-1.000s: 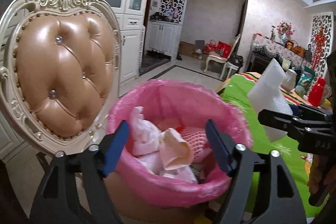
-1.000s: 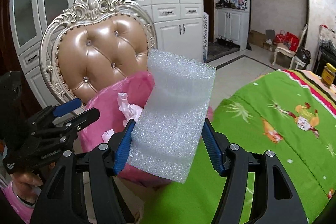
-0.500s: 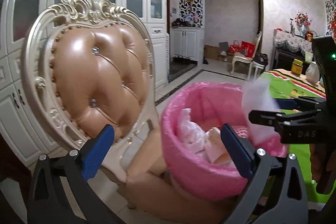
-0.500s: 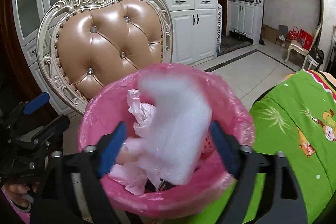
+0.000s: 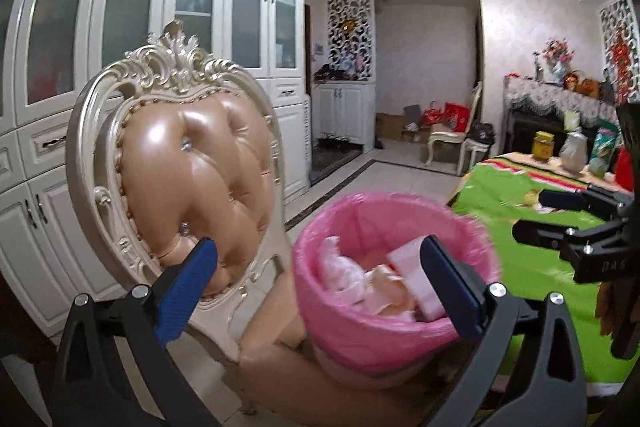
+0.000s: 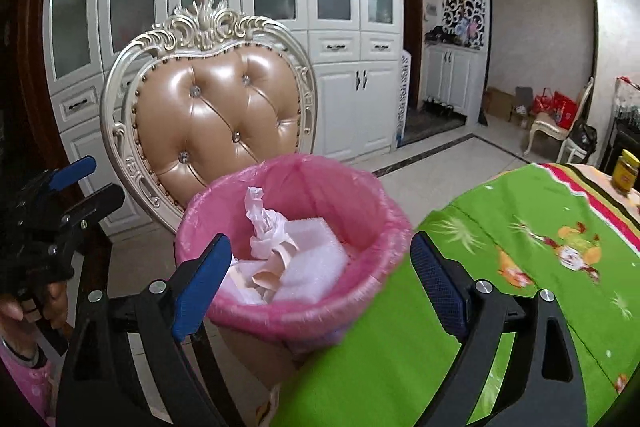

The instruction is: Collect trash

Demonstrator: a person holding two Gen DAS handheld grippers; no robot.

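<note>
A tall white cabinet wall (image 6: 344,39) with frosted glass doors fills the background; what stands behind the glass is too dim to make out. In front of it stands an ornate chair (image 6: 212,115) with a tufted tan back and a carved cream frame. Its seat is mostly hidden behind the bin, and its legs are cut off by the gripper bodies. To the right lies a table under a bright green cloth (image 6: 520,267) with cartoon prints, its far end running out of view.

Between chair and table sits the trash bin (image 6: 296,315), lined with a pink bag that folds over the rim. The bin appears to rest on the chair seat, though its base is hidden. Inside lie a white foam sheet (image 6: 308,267), crumpled white tissue (image 6: 262,219) and a pale peach wrapper (image 6: 276,269); deeper contents are covered. The near rim is motion-blurred.

The right gripper (image 6: 320,275) is released, its blue pads spread wide either side of the bin with nothing between them. The left gripper (image 5: 316,287) is likewise spread wide and empty, one pad before the chair back, the other overlapping the bin's rim. A hand (image 6: 36,303) on the left tool's grip shows partly at the frame edge, with a pink sleeve below.

A yellow-lidded jar (image 6: 624,171) stands on the table's far edge, small and partly cut off.
</note>
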